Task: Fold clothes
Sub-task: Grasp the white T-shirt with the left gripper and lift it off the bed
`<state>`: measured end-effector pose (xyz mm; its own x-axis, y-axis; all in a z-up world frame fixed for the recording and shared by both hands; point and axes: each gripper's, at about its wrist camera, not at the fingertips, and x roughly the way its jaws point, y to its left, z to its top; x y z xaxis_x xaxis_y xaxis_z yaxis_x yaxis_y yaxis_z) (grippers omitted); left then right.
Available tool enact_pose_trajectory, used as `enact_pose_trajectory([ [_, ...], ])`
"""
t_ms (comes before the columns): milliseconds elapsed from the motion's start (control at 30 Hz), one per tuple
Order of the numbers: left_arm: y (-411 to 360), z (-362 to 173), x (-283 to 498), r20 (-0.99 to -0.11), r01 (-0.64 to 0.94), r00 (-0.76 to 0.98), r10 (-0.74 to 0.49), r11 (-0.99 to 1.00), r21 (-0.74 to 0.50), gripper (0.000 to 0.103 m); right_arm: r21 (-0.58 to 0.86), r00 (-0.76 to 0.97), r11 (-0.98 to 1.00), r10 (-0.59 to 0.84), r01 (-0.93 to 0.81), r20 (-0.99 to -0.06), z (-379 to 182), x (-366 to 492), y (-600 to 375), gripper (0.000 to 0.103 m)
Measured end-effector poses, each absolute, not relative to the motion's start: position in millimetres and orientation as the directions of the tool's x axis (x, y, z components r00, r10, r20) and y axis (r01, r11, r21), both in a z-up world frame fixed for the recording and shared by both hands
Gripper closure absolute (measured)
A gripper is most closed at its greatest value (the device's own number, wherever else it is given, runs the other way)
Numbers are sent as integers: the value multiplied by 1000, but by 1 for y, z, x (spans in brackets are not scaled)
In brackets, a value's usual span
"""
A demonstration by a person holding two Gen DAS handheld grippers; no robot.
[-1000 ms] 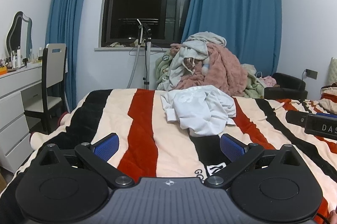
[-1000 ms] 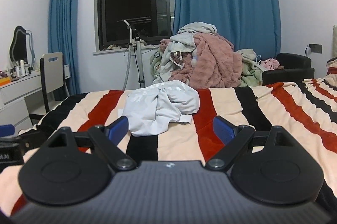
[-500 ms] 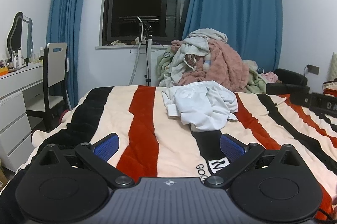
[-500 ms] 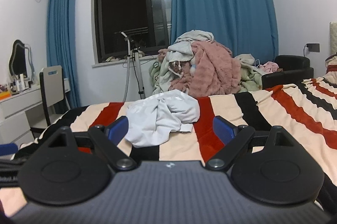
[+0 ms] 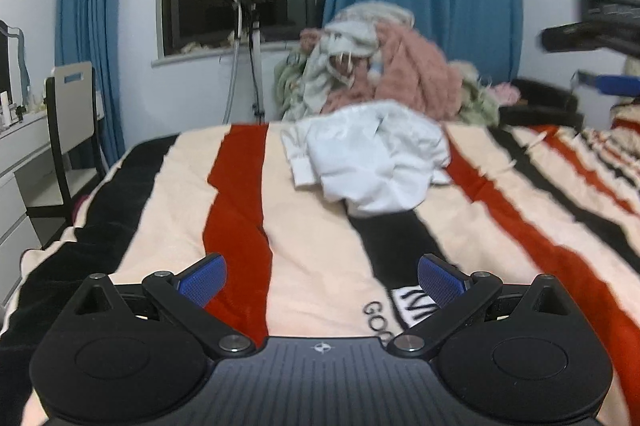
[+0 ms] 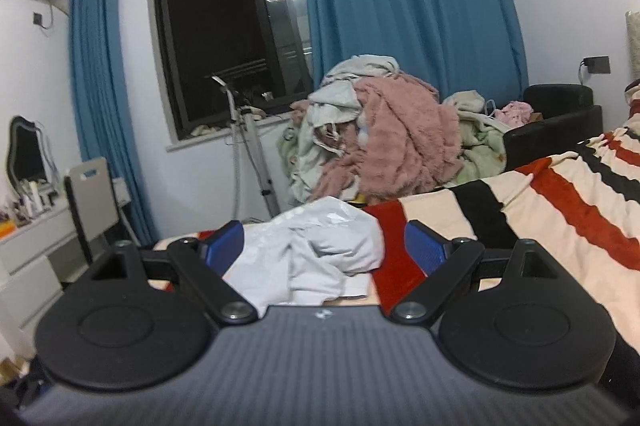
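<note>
A crumpled white garment (image 5: 372,158) lies in a heap on the striped blanket (image 5: 308,226) of the bed, toward its far side. My left gripper (image 5: 322,284) hovers open over the near part of the blanket, well short of the garment, with nothing between its blue pads. The same garment (image 6: 316,258) fills the gap ahead of my right gripper (image 6: 324,246), which is also open and empty, held low and still apart from the cloth. The right gripper (image 5: 592,62) shows blurred at the right edge of the left wrist view.
A tall pile of pink, grey and green laundry (image 6: 384,146) sits beyond the bed under the window. A white dresser (image 5: 20,162) and chair (image 5: 72,122) stand at the left, a metal stand (image 6: 248,146) near the window, a dark armchair (image 6: 560,122) at the right.
Both grippers have moved forward toward the white garment. The right one has tilted upward and drawn close to the cloth; the left view now looks further down the blanket. Both stay open.
</note>
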<state>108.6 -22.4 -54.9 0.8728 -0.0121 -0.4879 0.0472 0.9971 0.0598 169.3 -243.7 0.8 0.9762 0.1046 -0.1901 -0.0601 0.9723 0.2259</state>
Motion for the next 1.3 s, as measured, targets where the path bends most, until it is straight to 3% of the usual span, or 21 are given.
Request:
enact_pose_trajectory([
  [233, -46, -98, 205, -539, 87, 843, -1, 987, 133, 2, 249, 964, 967, 109, -48, -241, -32, 186, -257, 14],
  [367, -71, -119, 263, -545, 105, 838, 26, 972, 208, 9, 285, 961, 958, 99, -22, -258, -42, 199, -266, 14],
  [500, -94, -129, 314, -552, 37, 822, 137, 956, 291, 13, 293, 960, 956, 84, -2, -268, -54, 209, -273, 14],
  [600, -95, -124, 332, -504, 17, 853, 134, 959, 284, 33, 282, 957, 959, 69, 14, -283, -65, 219, -273, 14],
  [667, -95, -120, 343, -471, 8, 873, 128, 961, 275, 68, 288, 951, 958, 72, 18, -299, -72, 227, -273, 14],
  [733, -88, -112, 343, -461, 24, 883, 89, 972, 233, 93, 286, 949, 958, 75, 17, -308, -78, 231, -273, 14],
  [900, -62, -71, 309, -374, 54, 927, 8, 987, 155, 97, 278, 950, 960, 70, 19, -305, -86, 236, -270, 14],
  [1000, -43, -43, 276, -366, 89, 929, -48, 991, 96, 98, 260, 955, 966, 81, -4, -284, -84, 230, -263, 14],
  [1300, 23, 30, 126, -238, 134, 961, -139, 990, -35, 98, 172, 963, 983, 105, -63, -248, -68, 200, -236, 14],
])
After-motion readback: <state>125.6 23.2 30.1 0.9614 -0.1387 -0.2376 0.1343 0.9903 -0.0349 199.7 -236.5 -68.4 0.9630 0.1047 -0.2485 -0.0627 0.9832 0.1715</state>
